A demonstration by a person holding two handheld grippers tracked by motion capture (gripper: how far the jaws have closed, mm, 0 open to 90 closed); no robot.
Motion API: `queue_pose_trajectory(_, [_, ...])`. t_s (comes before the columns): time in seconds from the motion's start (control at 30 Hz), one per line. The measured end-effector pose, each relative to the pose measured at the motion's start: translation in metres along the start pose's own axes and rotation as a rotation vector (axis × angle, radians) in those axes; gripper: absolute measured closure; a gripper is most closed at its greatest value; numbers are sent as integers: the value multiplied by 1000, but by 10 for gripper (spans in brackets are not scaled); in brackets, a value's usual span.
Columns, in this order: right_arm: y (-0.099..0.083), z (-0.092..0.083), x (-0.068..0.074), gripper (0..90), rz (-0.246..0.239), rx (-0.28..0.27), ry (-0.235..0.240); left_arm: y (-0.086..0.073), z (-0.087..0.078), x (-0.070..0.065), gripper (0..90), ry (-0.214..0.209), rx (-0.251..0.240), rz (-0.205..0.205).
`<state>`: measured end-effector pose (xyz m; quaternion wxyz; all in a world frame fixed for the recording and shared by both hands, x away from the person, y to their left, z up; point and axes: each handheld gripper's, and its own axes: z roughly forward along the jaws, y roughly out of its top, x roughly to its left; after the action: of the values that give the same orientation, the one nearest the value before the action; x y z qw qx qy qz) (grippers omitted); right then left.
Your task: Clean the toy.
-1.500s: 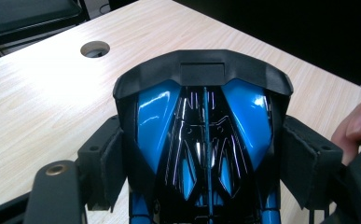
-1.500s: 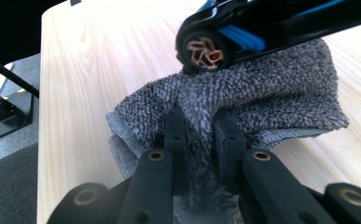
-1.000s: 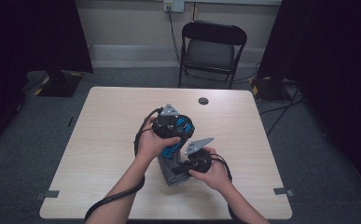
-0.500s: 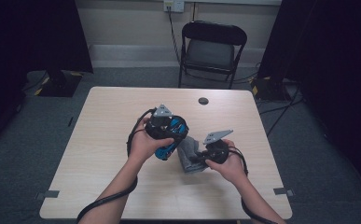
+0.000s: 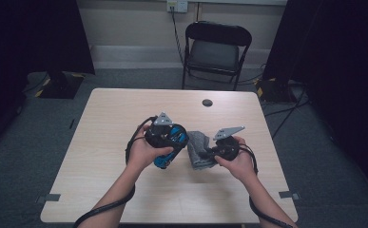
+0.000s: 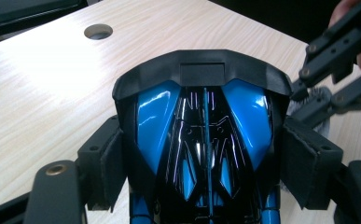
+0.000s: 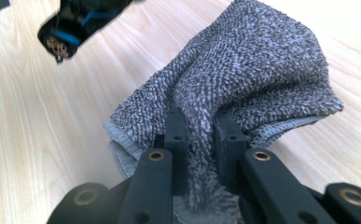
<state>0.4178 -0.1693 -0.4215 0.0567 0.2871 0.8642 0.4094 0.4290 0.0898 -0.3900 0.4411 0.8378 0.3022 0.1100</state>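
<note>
My left gripper (image 6: 204, 172) is shut on a glossy blue and black plastic object (image 6: 201, 126), its pads (image 6: 110, 163) pressing on both flanks. In the high view this object (image 5: 172, 138) is held above the middle of the table in the left gripper (image 5: 166, 135). Just to its right lies a grey terry cloth (image 5: 198, 151), bunched and partly lifted off the wood. My right gripper (image 7: 201, 135) is shut on a fold of the cloth (image 7: 253, 65). In the high view the right gripper (image 5: 211, 153) sits at the cloth's right edge, close to the blue object.
The light wooden table (image 5: 115, 114) has a round cable hole (image 5: 207, 102) near its far edge. A black folding chair (image 5: 217, 47) stands behind the table. Cables trail from both grippers toward the near edge. Dark curtains flank the room.
My right gripper has moved to the right and slightly up, pulling the grey cloth out from beside the blue object. The left hand has stayed almost where it was.
</note>
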Motion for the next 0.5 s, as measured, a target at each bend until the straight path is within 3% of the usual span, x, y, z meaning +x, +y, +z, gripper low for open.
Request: queue_pose_trajectory(0.5, [11,-6,-3,785,4,-30,-5,-12,6,-4,255,-31,27,16])
